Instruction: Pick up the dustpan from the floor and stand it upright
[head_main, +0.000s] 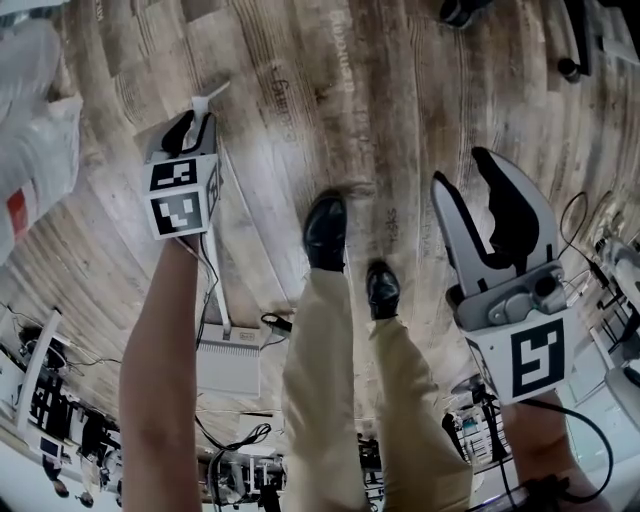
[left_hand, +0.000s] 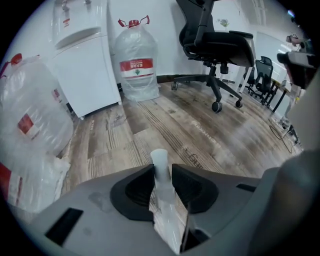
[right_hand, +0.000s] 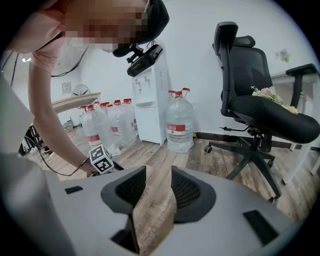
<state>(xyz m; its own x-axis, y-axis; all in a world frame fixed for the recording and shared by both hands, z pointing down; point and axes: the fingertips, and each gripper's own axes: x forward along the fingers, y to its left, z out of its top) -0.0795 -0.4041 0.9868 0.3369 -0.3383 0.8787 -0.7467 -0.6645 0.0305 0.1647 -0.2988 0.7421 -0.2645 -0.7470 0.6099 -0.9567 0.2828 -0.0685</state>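
Observation:
The white dustpan hangs below my left gripper (head_main: 193, 125): its thin handle (head_main: 214, 250) runs down to the flat pan (head_main: 228, 365), which is close to the wooden floor. In the left gripper view the jaws stand tight against the pale handle (left_hand: 160, 162), whose tip sticks out past my left gripper (left_hand: 162, 175). Whether the pan touches the floor I cannot tell. My right gripper (head_main: 475, 180) is held apart to the right, open, with only floor between its jaws (right_hand: 158, 182). The left gripper's marker cube (right_hand: 102, 159) shows in the right gripper view.
The person's two black shoes (head_main: 326, 230) (head_main: 382, 288) stand between the grippers. Bagged water bottles (left_hand: 134, 60) and a white dispenser (left_hand: 82, 55) line the wall at the left. A black office chair (left_hand: 220, 45) (right_hand: 260, 105) is further off. Cables (head_main: 235, 440) lie behind the pan.

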